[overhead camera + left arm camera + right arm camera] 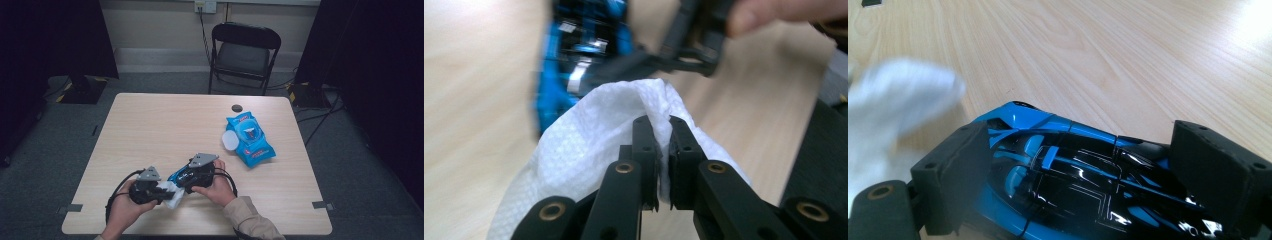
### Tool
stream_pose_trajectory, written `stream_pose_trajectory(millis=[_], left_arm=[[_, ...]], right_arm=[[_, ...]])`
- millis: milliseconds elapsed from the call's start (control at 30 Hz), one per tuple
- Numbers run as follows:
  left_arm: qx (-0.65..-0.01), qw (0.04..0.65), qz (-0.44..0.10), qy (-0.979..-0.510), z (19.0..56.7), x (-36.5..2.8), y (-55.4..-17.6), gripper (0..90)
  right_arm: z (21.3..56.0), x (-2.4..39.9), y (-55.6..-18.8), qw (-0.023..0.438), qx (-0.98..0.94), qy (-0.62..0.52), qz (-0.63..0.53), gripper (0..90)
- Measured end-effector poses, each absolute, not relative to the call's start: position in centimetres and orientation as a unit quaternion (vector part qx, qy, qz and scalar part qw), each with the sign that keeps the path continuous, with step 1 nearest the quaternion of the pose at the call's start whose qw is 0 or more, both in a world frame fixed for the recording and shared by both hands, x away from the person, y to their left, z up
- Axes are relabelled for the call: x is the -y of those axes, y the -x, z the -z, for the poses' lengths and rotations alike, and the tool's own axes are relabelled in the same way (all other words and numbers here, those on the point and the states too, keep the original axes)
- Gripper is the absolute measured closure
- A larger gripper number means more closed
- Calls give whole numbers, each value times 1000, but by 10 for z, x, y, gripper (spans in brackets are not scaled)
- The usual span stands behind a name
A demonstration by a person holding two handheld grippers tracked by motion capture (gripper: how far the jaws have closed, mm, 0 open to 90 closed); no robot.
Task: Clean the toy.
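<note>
A blue and black toy car (1073,185) lies between the jaws of my right gripper (1083,165), and the pads press its two sides just above the table. In the high view the car (179,176) pokes out to the left of the right gripper (186,181), near the front edge of the table. My left gripper (663,145) is shut on a folded white wipe (589,140), which bulges up around its tips. The wipe (171,194) sits right against the car's nose, with the left gripper (162,192) behind it. In the right gripper view the wipe (893,105) is a white blur at the left.
A blue pack of wet wipes (250,140) with its white lid (230,140) flipped open lies on the wooden table (165,120) at the right. A small dark disc (237,108) is near the far edge. Behind the table stands a black folding chair (243,52).
</note>
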State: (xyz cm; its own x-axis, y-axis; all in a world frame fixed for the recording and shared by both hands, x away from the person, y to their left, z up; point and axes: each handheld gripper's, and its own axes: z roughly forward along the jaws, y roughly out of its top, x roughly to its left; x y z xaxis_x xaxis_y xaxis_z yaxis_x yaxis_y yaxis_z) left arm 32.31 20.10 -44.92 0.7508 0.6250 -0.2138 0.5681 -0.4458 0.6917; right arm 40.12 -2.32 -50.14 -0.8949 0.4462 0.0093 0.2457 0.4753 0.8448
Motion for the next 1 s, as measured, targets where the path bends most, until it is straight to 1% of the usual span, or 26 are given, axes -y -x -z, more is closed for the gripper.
stream_pose_trajectory(millis=[100,133,167,300,500,533,633,667,733,1000], left_arm=[[-365,397,-48,-840,447,-211,-327,846],[-380,398,-70,-832,446,-220,-331,845],[-380,398,-70,-832,446,-220,-331,845],[-419,395,-99,-812,452,-235,-342,844],[-442,377,-125,-804,462,-238,-354,842],[-446,363,-132,-807,469,-235,-357,840],[-447,353,-123,-813,476,-232,-360,832],[-436,349,-108,-822,482,-227,-360,830],[-430,345,-96,-829,484,-221,-359,827],[-413,338,-82,-842,483,-211,-354,832]], right_arm=[[501,23,-401,106,-852,-203,-470,97],[502,23,-401,106,-852,-202,-471,97],[502,23,-401,106,-852,-203,-471,97],[502,23,-401,105,-852,-203,-470,97],[502,24,-401,105,-852,-203,-471,97],[502,24,-401,106,-852,-203,-472,97],[502,24,-401,106,-852,-203,-472,97],[502,24,-401,105,-852,-202,-472,97],[502,24,-401,106,-852,-202,-472,97],[502,24,-401,105,-852,-202,-472,97]])
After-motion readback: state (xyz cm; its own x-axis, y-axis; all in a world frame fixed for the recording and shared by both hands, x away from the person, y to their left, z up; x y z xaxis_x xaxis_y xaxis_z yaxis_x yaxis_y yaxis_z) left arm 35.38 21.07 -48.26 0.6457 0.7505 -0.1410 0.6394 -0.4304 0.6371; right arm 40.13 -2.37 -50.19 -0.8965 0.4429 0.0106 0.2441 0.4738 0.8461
